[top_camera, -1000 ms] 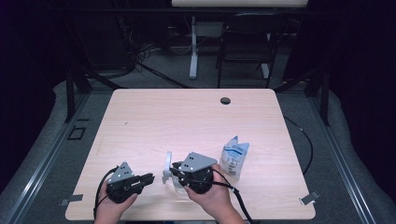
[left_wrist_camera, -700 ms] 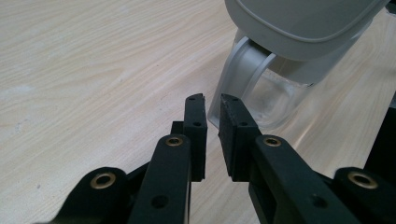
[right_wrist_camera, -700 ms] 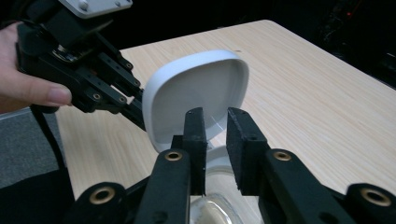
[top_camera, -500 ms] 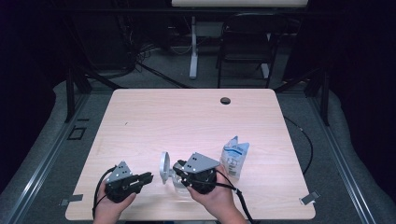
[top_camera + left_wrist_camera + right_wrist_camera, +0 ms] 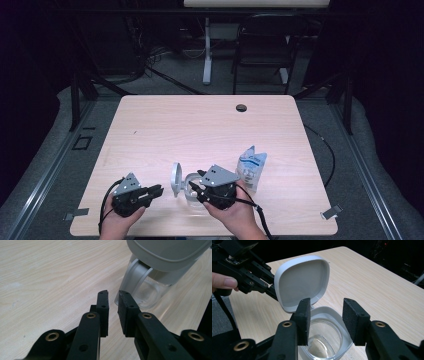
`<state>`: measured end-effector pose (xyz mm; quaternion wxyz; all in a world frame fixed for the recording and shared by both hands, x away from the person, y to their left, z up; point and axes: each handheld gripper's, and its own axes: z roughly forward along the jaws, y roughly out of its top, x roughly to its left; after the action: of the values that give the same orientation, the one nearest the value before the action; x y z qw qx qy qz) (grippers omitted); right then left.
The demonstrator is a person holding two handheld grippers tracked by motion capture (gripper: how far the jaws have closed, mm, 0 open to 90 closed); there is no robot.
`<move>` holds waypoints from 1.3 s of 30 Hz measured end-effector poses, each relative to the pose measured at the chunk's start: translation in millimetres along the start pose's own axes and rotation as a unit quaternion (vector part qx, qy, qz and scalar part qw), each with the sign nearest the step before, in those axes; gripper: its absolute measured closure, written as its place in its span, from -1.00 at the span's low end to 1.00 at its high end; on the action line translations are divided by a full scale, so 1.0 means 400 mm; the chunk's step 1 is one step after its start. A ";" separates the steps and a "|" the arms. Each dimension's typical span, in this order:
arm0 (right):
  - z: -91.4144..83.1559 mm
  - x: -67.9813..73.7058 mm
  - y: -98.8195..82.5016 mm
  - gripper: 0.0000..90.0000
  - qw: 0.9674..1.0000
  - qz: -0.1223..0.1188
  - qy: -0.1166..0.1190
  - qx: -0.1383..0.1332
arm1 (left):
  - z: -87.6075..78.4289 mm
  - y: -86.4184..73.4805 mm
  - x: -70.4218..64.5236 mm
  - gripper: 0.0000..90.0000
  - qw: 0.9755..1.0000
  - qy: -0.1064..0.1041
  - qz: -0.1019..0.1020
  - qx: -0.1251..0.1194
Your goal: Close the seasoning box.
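A clear jar (image 5: 191, 188) with a white rim stands near the table's (image 5: 200, 130) near edge, its rounded-square white lid (image 5: 176, 179) hinged open and upright on its left. The right gripper (image 5: 194, 187) hovers over the mouth, jaws just opening, gripping nothing. The left gripper (image 5: 158, 189), slightly parted and empty, points at the jar from the left; a pouch (image 5: 251, 168) lies to the right.

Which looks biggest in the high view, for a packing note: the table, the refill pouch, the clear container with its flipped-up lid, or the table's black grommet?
1. table
2. clear container and refill pouch: look alike, unranked
3. black grommet
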<state>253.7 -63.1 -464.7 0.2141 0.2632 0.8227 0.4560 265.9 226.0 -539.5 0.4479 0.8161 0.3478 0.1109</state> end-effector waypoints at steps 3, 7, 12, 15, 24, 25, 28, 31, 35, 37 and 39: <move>-0.006 -0.002 -0.006 0.25 1.000 -0.006 -0.002 0.004 | 0.000 -0.002 0.004 0.74 1.000 0.002 -0.001 0.002; -0.017 -0.004 -0.015 0.26 1.000 -0.016 -0.009 0.010 | -0.002 -0.006 0.010 0.72 1.000 0.004 -0.006 -0.001; -0.038 -0.011 -0.030 0.30 1.000 -0.010 -0.009 0.007 | -0.006 -0.008 0.017 0.64 1.000 0.014 -0.008 -0.004; -0.050 -0.014 -0.036 0.31 1.000 -0.009 -0.014 0.004 | -0.009 -0.010 0.021 0.60 1.000 0.014 -0.014 -0.001; -0.080 -0.033 -0.065 0.22 0.999 0.013 -0.027 -0.018 | -0.013 -0.017 0.029 0.50 0.999 0.027 -0.027 -0.014; -0.083 -0.035 -0.068 0.21 0.999 0.013 -0.029 -0.020 | -0.013 -0.017 0.030 0.49 0.999 0.028 -0.029 -0.016; -0.093 -0.039 -0.078 0.18 0.999 0.007 -0.034 -0.010 | -0.014 -0.019 0.033 0.44 0.999 0.032 -0.034 -0.020; -0.102 -0.046 -0.088 0.15 0.999 0.014 -0.041 -0.010 | -0.016 -0.020 0.036 0.42 0.999 0.032 -0.037 -0.021; -0.119 -0.060 -0.101 0.15 0.998 0.021 -0.051 -0.017 | -0.017 -0.020 0.038 0.38 0.999 0.035 -0.036 -0.021; -0.127 -0.066 -0.104 0.13 0.998 0.018 -0.056 -0.017 | -0.016 -0.020 0.038 0.38 0.999 0.036 -0.035 -0.019; -0.134 -0.072 -0.107 0.12 0.998 0.020 -0.059 -0.014 | -0.015 -0.021 0.038 0.37 0.999 0.036 -0.035 -0.017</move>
<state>234.1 -134.5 -472.2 0.2563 0.3033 0.7969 0.4552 270.2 243.0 -544.6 0.4527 0.7910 0.3903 0.1308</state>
